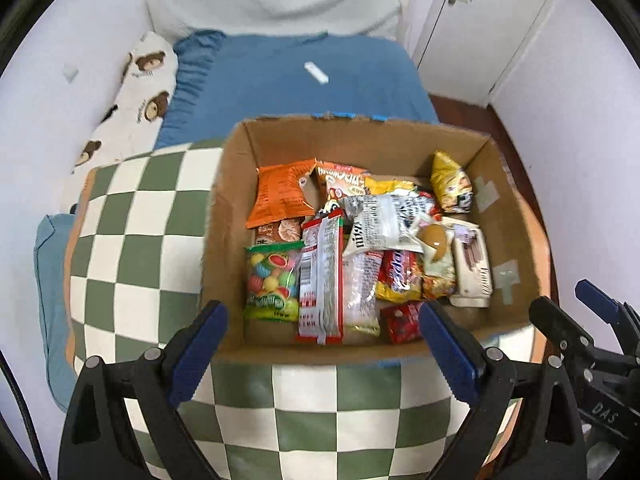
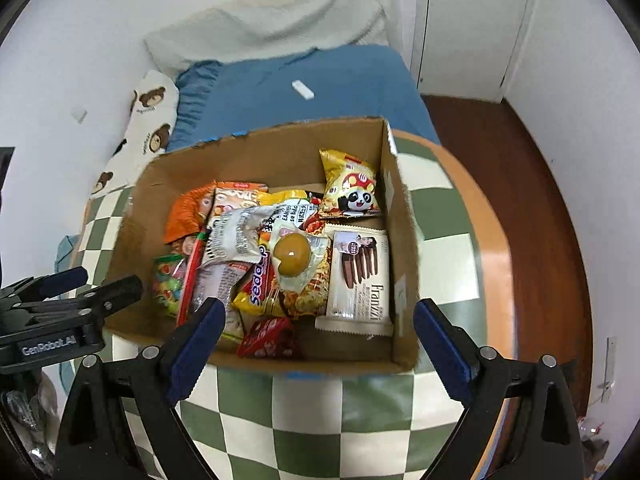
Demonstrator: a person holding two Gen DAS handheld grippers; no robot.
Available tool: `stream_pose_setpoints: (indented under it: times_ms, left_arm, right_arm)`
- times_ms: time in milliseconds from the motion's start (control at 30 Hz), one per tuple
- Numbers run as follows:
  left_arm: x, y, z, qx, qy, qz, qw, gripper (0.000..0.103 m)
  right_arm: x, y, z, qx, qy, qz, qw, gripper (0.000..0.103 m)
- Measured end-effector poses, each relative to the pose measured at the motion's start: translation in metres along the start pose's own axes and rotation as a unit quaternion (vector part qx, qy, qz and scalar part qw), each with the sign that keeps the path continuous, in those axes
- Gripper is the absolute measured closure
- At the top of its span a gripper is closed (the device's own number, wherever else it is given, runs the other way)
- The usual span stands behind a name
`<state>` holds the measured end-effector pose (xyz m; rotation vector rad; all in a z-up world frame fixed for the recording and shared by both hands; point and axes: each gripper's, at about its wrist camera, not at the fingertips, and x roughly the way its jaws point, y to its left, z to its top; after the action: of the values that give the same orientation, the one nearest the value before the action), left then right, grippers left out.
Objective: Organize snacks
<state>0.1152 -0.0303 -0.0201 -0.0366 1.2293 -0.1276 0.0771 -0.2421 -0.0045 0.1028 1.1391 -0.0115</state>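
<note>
An open cardboard box [image 1: 224, 216] [image 2: 404, 248] stands on a round table with a green and white checked cloth [image 1: 132, 216] [image 2: 360, 412]. It holds several snack packs: an orange bag [image 1: 280, 196], a gummy candy bag [image 1: 272, 280], a white wafer pack [image 2: 358, 280], a yellow panda bag [image 2: 350, 190], a small red pack [image 2: 268, 338]. My left gripper [image 1: 324, 344] is open and empty above the box's near edge. My right gripper [image 2: 318, 340] is open and empty over the same edge. Each gripper shows in the other's view, the right one [image 1: 592, 320] and the left one [image 2: 86, 284].
A bed with a blue cover [image 1: 300, 80] lies behind the table, with a bear-print pillow [image 1: 136, 100] and a small white object [image 1: 316, 73] on it. White doors [image 2: 472, 28] and a brown wood floor [image 2: 532, 200] are at the right.
</note>
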Motion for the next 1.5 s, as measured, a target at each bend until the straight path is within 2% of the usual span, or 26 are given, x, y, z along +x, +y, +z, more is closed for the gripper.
stream_pose_setpoints:
  times_ms: [267, 400, 500, 667, 933, 1067, 1167, 1200, 1500]
  left_arm:
    - [-0.082, -0.005, -0.058, 0.000, -0.107, 0.027, 0.9939, 0.005]
    - [-0.117, -0.007, -0.084, -0.008, -0.145, 0.022, 0.9892, 0.005]
    - [-0.138, -0.012, -0.100, 0.000, -0.172, 0.032, 0.9846, 0.005]
    - [-0.170, -0.019, -0.122, 0.016, -0.203, 0.040, 0.9783, 0.005]
    - [-0.208, -0.020, -0.145, 0.015, -0.228, 0.038, 0.9728, 0.005]
    - [-0.213, -0.020, -0.150, 0.018, -0.239, 0.046, 0.9697, 0.005]
    - [-0.205, -0.020, -0.148, 0.018, -0.234, 0.043, 0.9711, 0.003]
    - [-0.202, -0.020, -0.147, 0.018, -0.230, 0.041, 0.9721, 0.000]
    - [-0.164, -0.020, -0.120, 0.009, -0.217, 0.054, 0.9745, 0.000]
  right_arm:
    - [-0.089, 0.004, -0.046, -0.012, -0.090, -0.009, 0.996, 0.003]
    - [-0.130, 0.006, -0.069, -0.012, -0.130, -0.008, 0.991, 0.002]
    - [-0.159, 0.007, -0.086, -0.012, -0.158, -0.010, 0.987, 0.002]
    - [-0.197, 0.011, -0.107, -0.020, -0.196, -0.021, 0.980, 0.002]
    - [-0.241, 0.017, -0.134, -0.029, -0.220, -0.009, 0.975, 0.000]
    - [-0.251, 0.019, -0.141, -0.029, -0.223, 0.002, 0.974, 0.000]
    - [-0.250, 0.020, -0.140, -0.030, -0.226, 0.001, 0.974, 0.000]
    - [-0.248, 0.020, -0.139, -0.031, -0.225, -0.001, 0.974, 0.000]
    - [-0.201, 0.018, -0.116, -0.025, -0.205, -0.011, 0.978, 0.000]
